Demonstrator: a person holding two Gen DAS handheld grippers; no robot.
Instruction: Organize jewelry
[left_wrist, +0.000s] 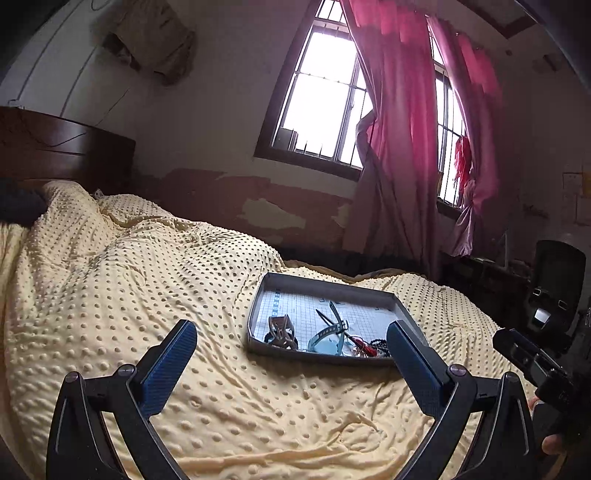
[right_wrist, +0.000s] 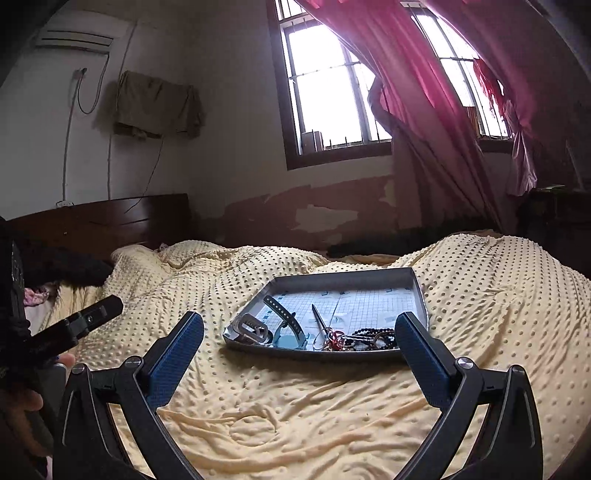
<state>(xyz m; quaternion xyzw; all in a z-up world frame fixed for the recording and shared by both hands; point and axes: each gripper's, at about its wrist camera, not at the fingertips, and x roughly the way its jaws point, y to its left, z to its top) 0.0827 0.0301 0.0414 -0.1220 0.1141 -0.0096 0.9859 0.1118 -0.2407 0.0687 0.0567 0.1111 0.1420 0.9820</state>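
No brand or legible writing can be made out; only a printed grid with small, unreadable marks is seen on the tray's liner. Nearest the cameras, the left gripper (left_wrist: 291, 334) is held with its jaws spread wide above the yellow dotted blanket (left_wrist: 110, 295), nothing between them. The right gripper (right_wrist: 301, 326) is likewise held wide apart and empty over the same blanket.

Just beyond both sets of fingers, the shallow grey tray (left_wrist: 328, 286) is laid flat on the bed. The jewelry is gathered along its near edge: a metal-link band (right_wrist: 253, 328) at the left, a pale blue watch (left_wrist: 327, 338) with its strap run diagonally away toward the far side, a slim dark pen-like piece (right_wrist: 319, 319) pointed away from the grippers, and dark beaded bracelets (right_wrist: 373, 338) with a red tassel (right_wrist: 334, 338) at the right.

Farthest away, a barred window (left_wrist: 321, 92) and pink curtains (left_wrist: 399, 110) are seen.
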